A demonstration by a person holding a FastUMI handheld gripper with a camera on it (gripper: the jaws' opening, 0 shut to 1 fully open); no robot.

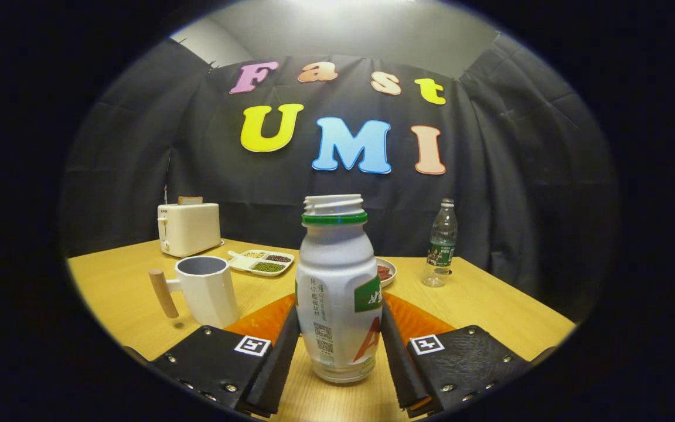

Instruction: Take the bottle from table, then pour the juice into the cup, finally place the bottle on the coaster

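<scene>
Closest of all, the gripper (340, 351) has its two fingers (282, 351) drawn in against the opposite sides of the juice bottle (337, 287), gripping its lower body. That bottle is white with a green ring under its uncapped threaded mouth; it stands upright, and its clear base looks to be at the wooden table (490, 310), though contact cannot be judged. Just behind the bottle, an orange coaster (413, 319) spreads out to both sides of it. Left of the bottle and near it sits a white faceted cup (208, 290) with a wooden handle. Behind the bottle to the right, a small plate (387, 271) peeks out, and further right stands a clear water bottle (442, 243). Behind the bottle to the left lies a divided tray of beans (261, 262), and beyond that a cream toaster (189, 227) with bread in its slot.
</scene>
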